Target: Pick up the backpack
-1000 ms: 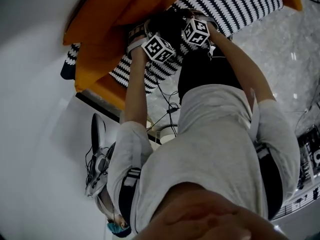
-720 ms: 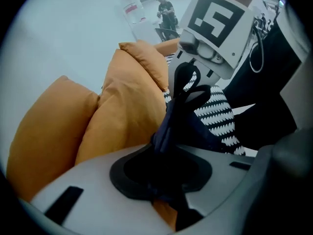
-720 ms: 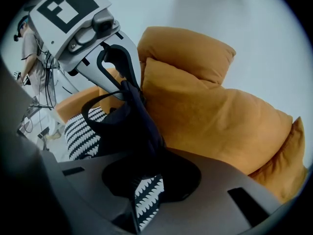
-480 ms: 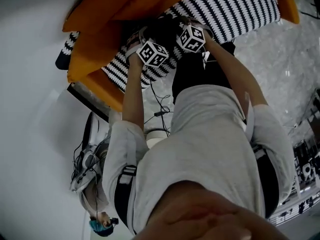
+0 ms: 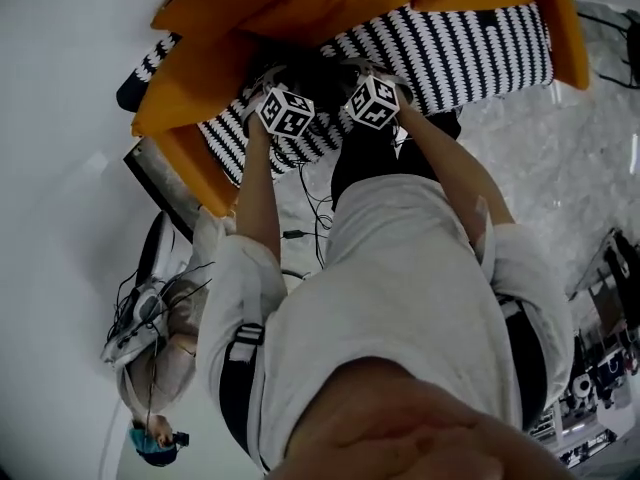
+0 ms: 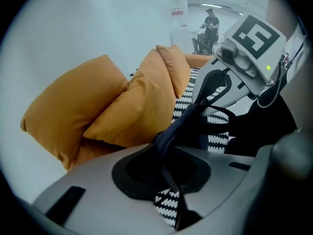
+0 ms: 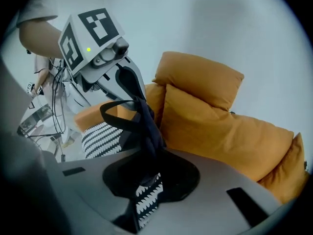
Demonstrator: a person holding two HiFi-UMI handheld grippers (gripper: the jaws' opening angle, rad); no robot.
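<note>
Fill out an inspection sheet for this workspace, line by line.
Surface: orange fabric sofa under a black-and-white patterned cover.
Job's things: dark fabric backpack strap running between both grippers; the pack's body is mostly hidden.
Clutter: orange cushions against the sofa back.
Grippers: left gripper and right gripper are both closing, with the strap pinched between their jaws.
Cables: black cables on the floor beside the sofa.
Surroundings: pale marbled floor, white wall, a person far off.

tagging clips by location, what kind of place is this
Probably a recording lab staged as a living room: an orange sofa with a striped throw, yet loose cables on the floor.
</note>
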